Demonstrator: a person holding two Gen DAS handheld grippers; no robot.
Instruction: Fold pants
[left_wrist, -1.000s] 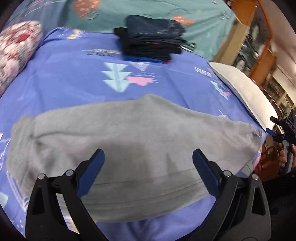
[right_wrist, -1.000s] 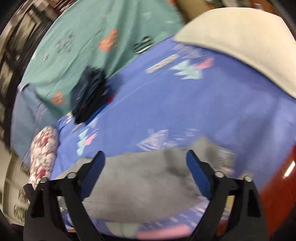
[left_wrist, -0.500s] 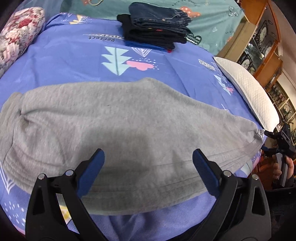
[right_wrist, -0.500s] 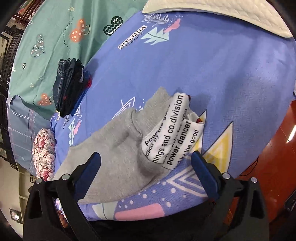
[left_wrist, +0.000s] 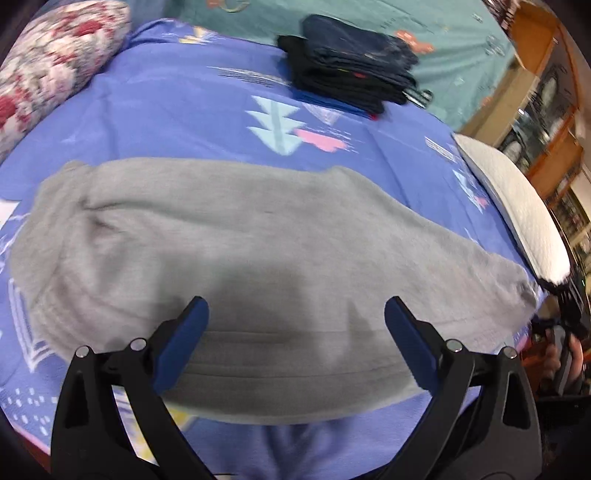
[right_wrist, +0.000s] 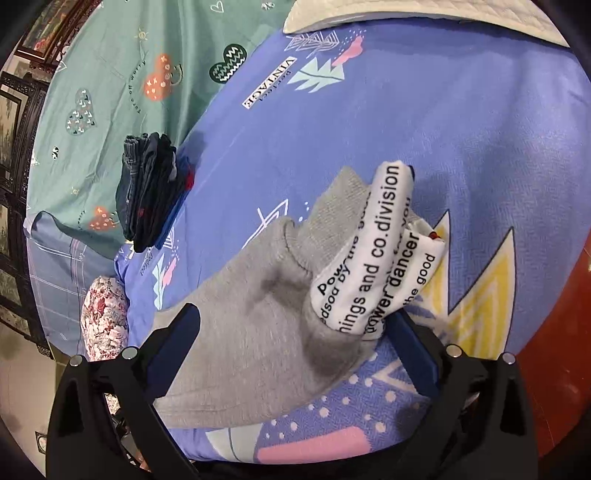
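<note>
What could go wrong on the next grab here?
1. The white printed waistband is bunched at the end of the grey pants; the open right gripper may pinch only one layer.
2. The pants lie close to the bed's near edge; a pull toward the person could drag them off.
3. The open left gripper could also catch the blue sheet.

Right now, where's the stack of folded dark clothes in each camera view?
Left wrist: stack of folded dark clothes at top centre-right, beyond the grey pants.
Right wrist: stack at left of centre, standing on edge.
Shared landmark: floral pillow.
</note>
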